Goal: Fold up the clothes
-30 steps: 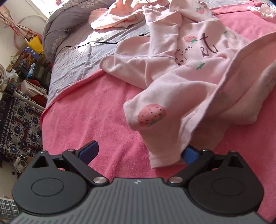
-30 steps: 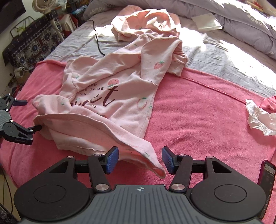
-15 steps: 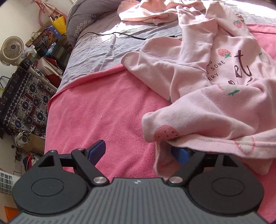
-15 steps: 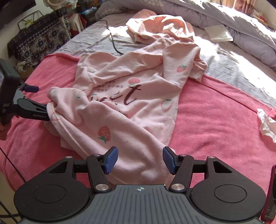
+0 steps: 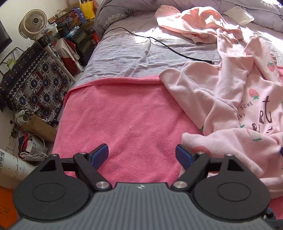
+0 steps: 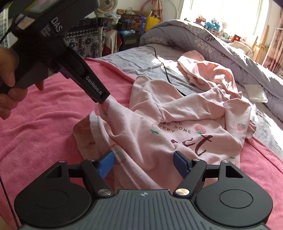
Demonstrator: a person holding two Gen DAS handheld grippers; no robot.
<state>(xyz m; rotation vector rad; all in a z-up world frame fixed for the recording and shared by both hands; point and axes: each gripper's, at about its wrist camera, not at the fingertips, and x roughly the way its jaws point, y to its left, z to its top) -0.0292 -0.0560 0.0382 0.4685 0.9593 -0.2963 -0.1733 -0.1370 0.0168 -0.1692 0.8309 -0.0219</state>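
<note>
A lived-in home bedroom: a bed (image 5: pixel 123 53) with a wrinkled grey sheet, partly covered by a pink towel blanket (image 5: pixel 115 115); a grey patterned duvet (image 6: pixel 203 37) bunched along the far side; a desk fan (image 5: pixel 32 23), cardboard box (image 5: pixel 38 126) and cluttered shelves beside it; a sunlit window (image 6: pixel 221 12) with toys on the sill.

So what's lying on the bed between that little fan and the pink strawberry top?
In the left wrist view, between the fan and the pink top: grey sheet crossed by a black cable.
</note>
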